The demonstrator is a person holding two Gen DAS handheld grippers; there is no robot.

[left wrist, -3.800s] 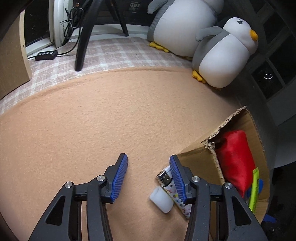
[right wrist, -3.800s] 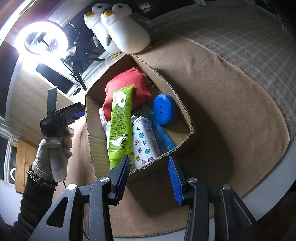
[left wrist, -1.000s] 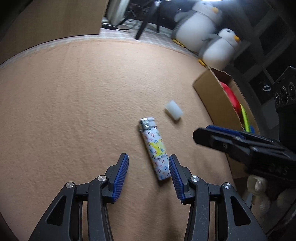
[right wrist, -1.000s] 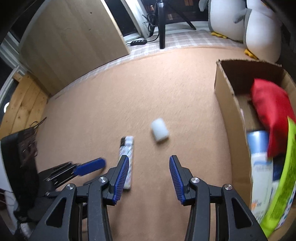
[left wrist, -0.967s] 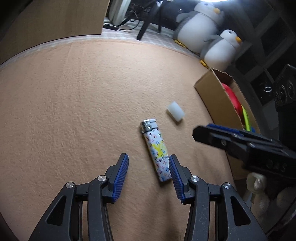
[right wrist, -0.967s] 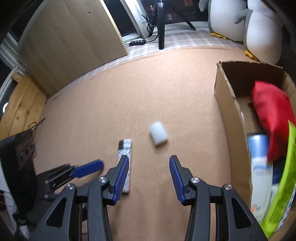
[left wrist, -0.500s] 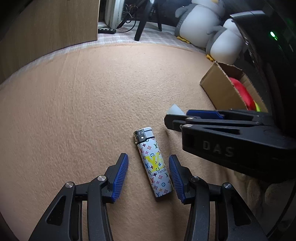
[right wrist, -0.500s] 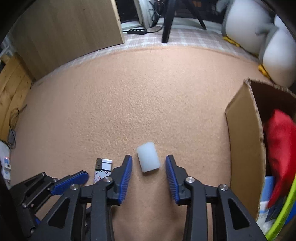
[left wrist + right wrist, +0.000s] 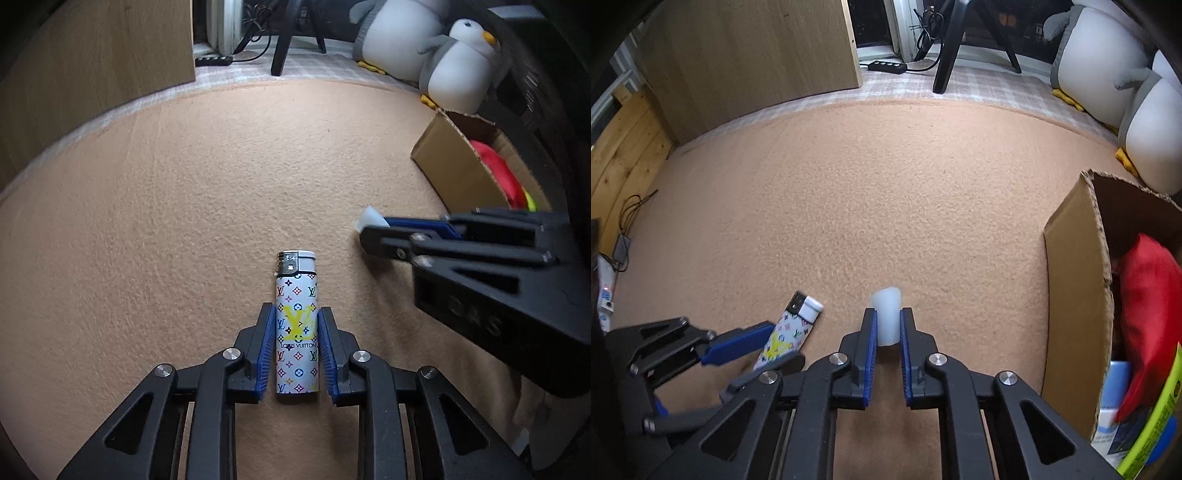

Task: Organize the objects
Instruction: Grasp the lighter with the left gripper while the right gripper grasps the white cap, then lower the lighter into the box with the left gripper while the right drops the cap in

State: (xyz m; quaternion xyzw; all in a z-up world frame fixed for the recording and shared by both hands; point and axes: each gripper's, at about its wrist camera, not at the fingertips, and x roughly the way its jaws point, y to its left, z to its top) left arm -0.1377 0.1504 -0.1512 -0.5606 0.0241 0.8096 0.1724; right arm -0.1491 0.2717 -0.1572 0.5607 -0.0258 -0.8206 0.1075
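Observation:
A white lighter (image 9: 296, 325) with coloured monogram print lies on the tan felt, and my left gripper (image 9: 297, 314) is shut on its lower half. The lighter's metal head points away from me. My right gripper (image 9: 888, 314) is shut on a small white plastic cap (image 9: 885, 314) resting on the felt. In the right wrist view the left gripper (image 9: 783, 343) and the lighter (image 9: 792, 332) sit at the lower left. The left wrist view shows the right gripper (image 9: 373, 227) reaching in from the right, with the cap (image 9: 370, 218) poking out at its tips.
An open cardboard box (image 9: 1071, 295) stands to the right, holding a red pouch (image 9: 1145, 295), a green tube (image 9: 1152, 424) and other items. Two plush penguins (image 9: 454, 66) sit behind it. A tripod leg (image 9: 947, 48), a power strip (image 9: 888, 66) and a wooden panel (image 9: 757, 55) line the far edge.
Both grippers have moved forward and down and closed: the left onto the lighter, the right onto the white cap. The lighter now lies straight between the left fingers.

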